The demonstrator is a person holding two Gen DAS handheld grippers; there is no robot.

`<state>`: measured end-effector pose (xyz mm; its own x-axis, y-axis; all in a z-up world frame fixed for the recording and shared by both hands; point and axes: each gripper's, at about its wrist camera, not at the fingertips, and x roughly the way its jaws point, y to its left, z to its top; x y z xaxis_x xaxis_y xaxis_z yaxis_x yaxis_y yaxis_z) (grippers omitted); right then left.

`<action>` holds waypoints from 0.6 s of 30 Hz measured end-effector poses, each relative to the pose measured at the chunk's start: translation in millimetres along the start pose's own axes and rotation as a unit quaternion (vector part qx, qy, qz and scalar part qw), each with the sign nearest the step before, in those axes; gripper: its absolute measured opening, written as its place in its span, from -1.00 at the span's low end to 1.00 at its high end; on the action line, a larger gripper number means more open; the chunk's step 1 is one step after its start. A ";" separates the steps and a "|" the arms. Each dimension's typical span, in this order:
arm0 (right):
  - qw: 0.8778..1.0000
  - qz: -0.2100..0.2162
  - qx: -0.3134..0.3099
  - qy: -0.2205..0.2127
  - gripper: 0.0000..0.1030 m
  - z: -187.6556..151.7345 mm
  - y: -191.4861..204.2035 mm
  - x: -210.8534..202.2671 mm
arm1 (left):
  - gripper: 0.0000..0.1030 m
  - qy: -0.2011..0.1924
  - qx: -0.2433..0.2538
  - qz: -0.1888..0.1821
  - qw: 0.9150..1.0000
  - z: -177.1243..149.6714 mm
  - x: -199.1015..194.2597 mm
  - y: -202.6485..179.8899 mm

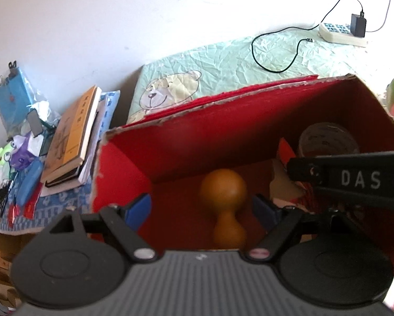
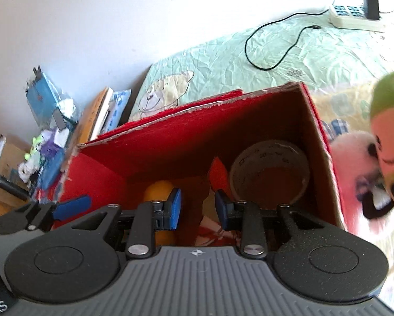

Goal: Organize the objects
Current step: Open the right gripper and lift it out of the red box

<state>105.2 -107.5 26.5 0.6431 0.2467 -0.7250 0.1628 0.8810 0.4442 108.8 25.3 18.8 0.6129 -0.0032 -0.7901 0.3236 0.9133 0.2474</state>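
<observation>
As both grippers sit above the open box with nothing in them, this reads as the gap between one drop-off and the next pick;

box: red-lined cardboard box [image 1: 186, 142] with torn rim, open top, standing on the pale green bear-print quilt [image 1: 223, 60]; already in use as the bin

stowed, left half: orange wooden gourd-shaped piece [image 1: 224, 205], smooth, two bulbs, lying on the box floor; in the left wrist view it shows between the spread fingers but is untouched

stowed, right half: clear round plastic tub [image 2: 269, 169] in the far right corner; some printed red-and-white paper or wrapper [image 2: 212, 230] on the floor between the two, can't identify it

left gripper [image 1: 202, 206]: jaws spread wide, blue pads clear of everything, empty

right gripper [image 2: 198, 208]: jaws partly closed, a gap between the pads, nothing pinched in it

left to do, right side: plush toys [image 2: 376, 158] (green-capped one, pink-and-white one) lie just outside the box's right wall; likely next

left to do, left side: stack of books [image 1: 73, 137] and small clutter beyond it, well apart from the box; can't tell if in scope

progress: my estimate, partway; at least two items in, several still out
</observation>
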 end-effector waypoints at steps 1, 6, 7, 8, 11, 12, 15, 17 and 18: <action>1.000 -0.002 -0.001 -0.005 -0.37 -2.9 0.7 -4.1 | 0.66 0.000 -0.002 -0.001 1.000 -2.1 -5.6 2.2; 1.000 0.006 -0.001 -0.018 -0.37 -17.6 8.5 -19.3 | 0.70 -0.011 -0.010 -0.005 1.000 -10.5 -26.6 6.4; 1.000 0.006 -0.004 -0.021 -0.37 -20.4 10.8 -22.3 | 0.71 -0.012 -0.011 -0.005 1.000 -14.0 -31.1 8.7; 1.000 0.005 -0.007 -0.026 -0.37 -22.9 12.4 -25.4 | 0.71 -0.012 -0.012 -0.005 1.000 -16.0 -34.8 10.0; 0.999 0.002 -0.015 -0.037 -0.37 -29.3 17.6 -34.9 | 0.72 -0.013 -0.020 -0.006 1.000 -22.0 -45.0 14.5; 0.999 0.004 -0.014 -0.041 -0.37 -31.4 18.2 -38.2 | 0.72 -0.014 -0.024 -0.005 1.000 -24.4 -48.4 16.4; 0.999 0.012 -0.009 -0.042 -0.36 -37.9 18.6 -47.1 | 0.73 -0.016 -0.030 -0.004 0.999 -32.5 -56.7 19.5; 0.999 0.015 -0.011 -0.044 -0.35 -41.5 20.9 -52.4 | 0.75 -0.019 -0.032 0.000 0.999 -38.8 -63.2 20.8; 0.999 0.017 -0.014 -0.046 -0.35 -43.7 22.3 -55.6 | 0.75 -0.019 -0.033 0.001 0.999 -41.6 -65.6 21.6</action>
<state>40.4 -83.9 53.6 0.7146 0.2387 -0.6575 0.1205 0.8839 0.4519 45.6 62.2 52.7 0.6412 -0.0149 -0.7672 0.2749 0.9379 0.2116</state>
